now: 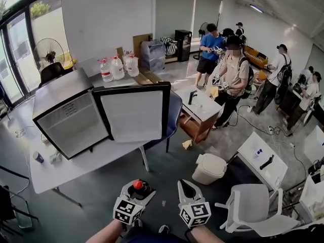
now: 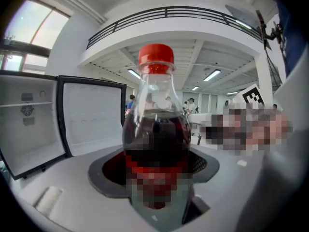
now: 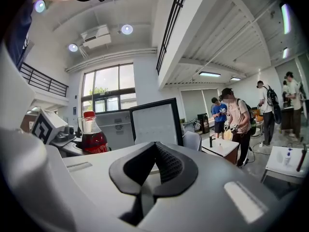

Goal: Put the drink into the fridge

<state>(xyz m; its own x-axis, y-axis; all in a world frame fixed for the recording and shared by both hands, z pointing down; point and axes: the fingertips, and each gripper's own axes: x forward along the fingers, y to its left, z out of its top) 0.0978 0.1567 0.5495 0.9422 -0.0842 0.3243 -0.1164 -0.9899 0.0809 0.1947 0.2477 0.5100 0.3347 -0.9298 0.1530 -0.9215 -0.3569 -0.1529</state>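
At the bottom centre of the head view, the left gripper (image 1: 138,191) is clamped around a drink bottle (image 2: 157,129). The bottle stands upright between the jaws, with a red cap and dark red liquid up to its shoulder. Just to its right, the right gripper (image 1: 188,187) has its jaws pressed together with nothing between them. Both are held over a grey floor (image 1: 167,166), well short of the fridge.

To the right of the grippers stand a white chair (image 1: 253,209) and, a little farther up, a white lidded bin (image 1: 208,168). At centre left, a white table (image 1: 101,161) carries the small fridge (image 1: 63,92). Its black-framed door (image 1: 134,113) is swung wide open. The left gripper view shows its white inner walls and one shelf line.

Behind the fridge, at upper centre, three large water jugs (image 1: 117,67) with red caps sit on the floor by a wall. A fan (image 1: 49,52) stands by the windows at upper left. Several people (image 1: 233,75) work among white tables across the upper right of the open room.
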